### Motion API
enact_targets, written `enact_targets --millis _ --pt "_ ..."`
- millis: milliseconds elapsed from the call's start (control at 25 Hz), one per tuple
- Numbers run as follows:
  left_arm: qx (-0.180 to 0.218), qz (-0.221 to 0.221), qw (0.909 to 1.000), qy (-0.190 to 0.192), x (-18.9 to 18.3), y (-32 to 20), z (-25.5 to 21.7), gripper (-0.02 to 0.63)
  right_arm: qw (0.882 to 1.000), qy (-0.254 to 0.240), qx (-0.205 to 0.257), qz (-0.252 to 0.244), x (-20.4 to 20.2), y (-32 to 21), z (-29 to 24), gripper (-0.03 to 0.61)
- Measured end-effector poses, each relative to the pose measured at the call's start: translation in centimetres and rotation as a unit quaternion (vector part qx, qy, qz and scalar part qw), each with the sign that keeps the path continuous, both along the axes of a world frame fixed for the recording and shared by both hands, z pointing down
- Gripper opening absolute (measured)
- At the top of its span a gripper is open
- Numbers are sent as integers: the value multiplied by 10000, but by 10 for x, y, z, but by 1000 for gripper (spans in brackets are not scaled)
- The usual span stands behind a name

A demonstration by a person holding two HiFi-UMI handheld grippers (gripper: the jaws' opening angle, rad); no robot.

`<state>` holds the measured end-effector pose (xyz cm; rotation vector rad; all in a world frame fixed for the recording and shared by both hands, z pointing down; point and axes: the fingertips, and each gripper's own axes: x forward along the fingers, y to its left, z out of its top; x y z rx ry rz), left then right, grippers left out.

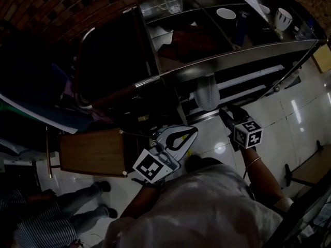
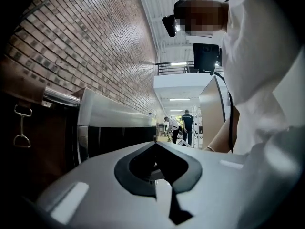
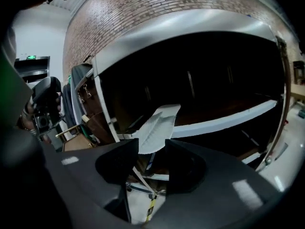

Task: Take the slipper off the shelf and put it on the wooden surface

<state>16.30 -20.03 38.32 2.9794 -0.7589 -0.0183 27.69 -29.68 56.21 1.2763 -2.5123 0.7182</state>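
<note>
Right gripper view: slipper aims lengthwise at right claw; jaws apart (left claw closed).

Shelf unit far, centre-right. On its top level: glass mug left, bowl middle, cup right. Slipper on a lower shelf, sticking out over the near edge. Right gripper just near of it. Wooden surface near left, left gripper to its right.
</note>
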Motion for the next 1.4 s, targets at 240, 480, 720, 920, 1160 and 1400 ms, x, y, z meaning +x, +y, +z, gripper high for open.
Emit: enact_targets --millis 240,480,720,920,1160,1400 --pt "-3 -223 9997 -31 -3 -17 6 -2 9979 -501 -380 124 -1 -23 19 215" --pt "-58 -340 9994 -42 -4 -22 10 -2 9876 -1247 -862 402 1 -40 36 221" --pt "-179 -323 9993 -69 -3 -28 19 -2 9730 -1870 -1231 557 -10 -48 50 218" --pt "-236 -289 9993 -91 -1 -28 23 -2 9617 -2377 -1277 492 -17 -50 45 130" --pt "-274 -380 9989 -92 -11 -25 20 -2 9758 -2042 -665 419 -11 -39 10 64" --pt "-215 -324 9992 -87 -16 -14 14 -2 9943 -924 19 536 0 -9 -31 38"
